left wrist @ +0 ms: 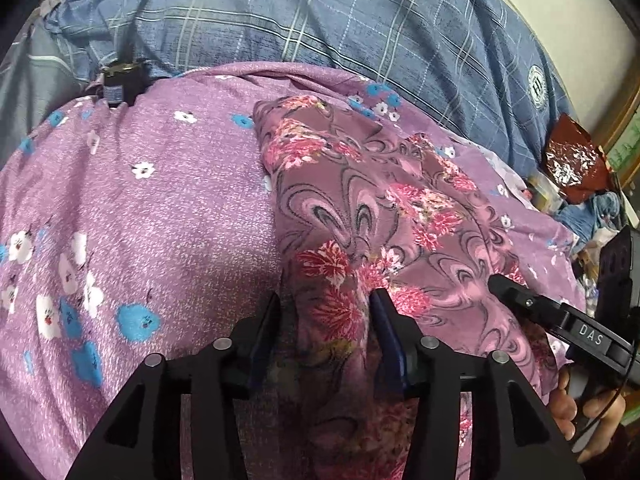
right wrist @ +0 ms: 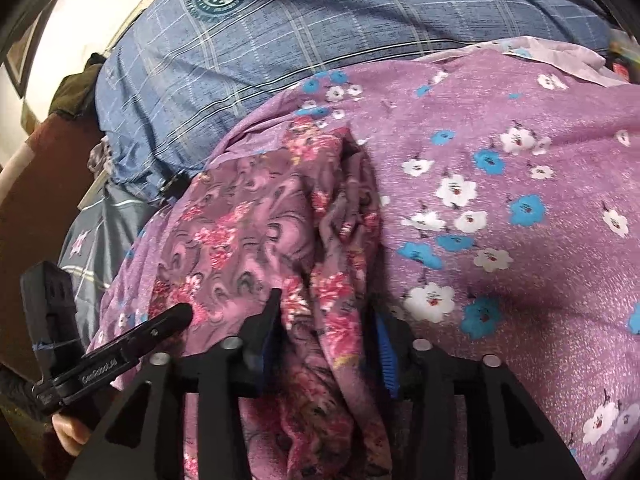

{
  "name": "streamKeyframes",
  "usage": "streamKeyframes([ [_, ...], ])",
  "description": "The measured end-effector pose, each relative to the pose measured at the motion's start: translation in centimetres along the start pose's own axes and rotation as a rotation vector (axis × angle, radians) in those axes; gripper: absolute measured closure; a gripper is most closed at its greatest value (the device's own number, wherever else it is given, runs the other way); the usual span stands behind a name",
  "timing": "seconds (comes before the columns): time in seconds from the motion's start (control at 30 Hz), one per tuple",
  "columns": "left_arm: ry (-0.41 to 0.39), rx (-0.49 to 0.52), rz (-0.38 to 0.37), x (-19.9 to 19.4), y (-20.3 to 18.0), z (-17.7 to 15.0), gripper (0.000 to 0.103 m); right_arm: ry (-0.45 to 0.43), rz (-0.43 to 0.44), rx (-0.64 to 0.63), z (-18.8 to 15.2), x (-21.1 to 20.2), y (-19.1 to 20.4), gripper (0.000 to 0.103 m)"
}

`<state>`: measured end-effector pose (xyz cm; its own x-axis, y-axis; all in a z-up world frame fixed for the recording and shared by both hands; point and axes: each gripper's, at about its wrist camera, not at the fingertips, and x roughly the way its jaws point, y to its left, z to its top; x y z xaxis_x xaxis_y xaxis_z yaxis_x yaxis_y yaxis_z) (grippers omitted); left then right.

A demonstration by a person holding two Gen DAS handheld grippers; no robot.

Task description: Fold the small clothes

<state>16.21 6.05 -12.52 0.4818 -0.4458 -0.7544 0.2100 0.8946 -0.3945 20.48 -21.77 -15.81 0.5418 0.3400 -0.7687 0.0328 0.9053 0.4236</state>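
Observation:
A small mauve garment with pink flowers and grey swirls lies on a purple flowered sheet. My left gripper stands with its jaws apart astride the garment's near edge, cloth bunched between them. The right gripper's fingertip touches the garment at the right. In the right wrist view my right gripper is also open astride a rumpled fold of the same garment, and the left gripper's fingertip rests on it at the left.
A blue plaid quilt lies bunched behind the sheet. A small dark jar stands at the sheet's far left edge. A red foil bag and clutter lie at the right. A brown surface borders the bed.

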Motion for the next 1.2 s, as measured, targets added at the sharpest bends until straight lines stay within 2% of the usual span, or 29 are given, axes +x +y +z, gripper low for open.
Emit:
streamKeyframes([
  [0.07, -0.014, -0.022, 0.015, -0.4, -0.1, -0.3, 0.05, -0.007, -0.011, 0.007, -0.1, 0.0, -0.3, 0.049],
  [0.2, -0.051, -0.044, 0.086, -2.3, -0.7, -1.5, 0.048, -0.033, -0.039, -0.013, -0.4, -0.7, -0.4, 0.035],
  [0.3, -0.084, -0.034, 0.151, -4.6, -1.7, -2.9, 0.048, -0.059, -0.061, -0.033, -0.8, -2.0, -0.4, 0.033],
  [0.4, -0.128, -0.034, 0.19, -7.2, -2.9, -4.8, 0.04, -0.127, -0.134, -0.084, -1.7, -4.3, 0.2, 0.033],
  [0.43, -0.132, -0.035, 0.193, -7.8, -3.1, -5.4, 0.04, -0.152, -0.15, -0.101, -2.2, -5.1, 0.5, 0.034],
  [0.47, -0.134, -0.028, 0.204, -8.3, -3.5, -6.2, 0.04, -0.175, -0.16, -0.125, -2.6, -5.8, 0.9, 0.043],
  [0.5, -0.131, -0.019, 0.222, -8.5, -3.7, -6.8, 0.04, -0.196, -0.165, -0.162, -3.3, -6.6, 1.5, 0.059],
  [0.57, -0.084, 0.009, 0.299, -8.0, -4.0, -7.7, 0.04, -0.203, -0.185, -0.231, -4.5, -7.4, 2.8, 0.074],
  [0.63, -0.009, 0.008, 0.337, -6.4, -3.6, -8.3, 0.038, -0.146, -0.185, -0.244, -5.6, -6.6, 3.0, 0.08],
  [0.67, 0.015, -0.014, 0.33, -5.8, -3.1, -8.7, 0.038, -0.109, -0.186, -0.235, -5.8, -5.9, 2.9, 0.083],
  [0.7, 0.003, -0.025, 0.32, -6.0, -3.1, -8.7, 0.038, -0.028, -0.191, -0.214, -6.1, -4.3, 2.3, 0.084],
  [0.73, 0.0, -0.027, 0.316, -6.2, -3.2, -8.7, 0.038, -0.003, -0.191, -0.201, -6.1, -3.7, 2.0, 0.084],
  [0.8, -0.018, -0.009, 0.308, -6.9, -3.5, -8.5, 0.039, -0.004, -0.171, -0.163, -5.8, -4.1, 1.5, 0.083],
  [0.87, -0.069, -0.01, 0.3, -7.9, -3.4, -8.4, 0.042, -0.015, -0.178, -0.173, -5.5, -4.7, 1.7, 0.083],
  [0.93, -0.132, -0.009, 0.275, -9.1, -3.3, -8.0, 0.041, -0.051, -0.163, -0.159, -4.7, -5.7, 2.0, 0.083],
  [1.0, -0.162, -0.008, 0.269, -9.6, -3.3, -7.8, 0.04, -0.098, -0.133, -0.16, -3.5, -6.6, 2.8, 0.082],
  [1.1, -0.138, -0.018, 0.252, -8.8, -2.9, -7.8, 0.04, -0.164, -0.12, -0.196, -1.3, -6.9, 4.4, 0.082],
  [1.2, -0.087, -0.015, 0.268, -7.1, -2.7, -7.9, 0.04, -0.176, -0.089, -0.196, 1.6, -5.0, 5.7, 0.081],
])
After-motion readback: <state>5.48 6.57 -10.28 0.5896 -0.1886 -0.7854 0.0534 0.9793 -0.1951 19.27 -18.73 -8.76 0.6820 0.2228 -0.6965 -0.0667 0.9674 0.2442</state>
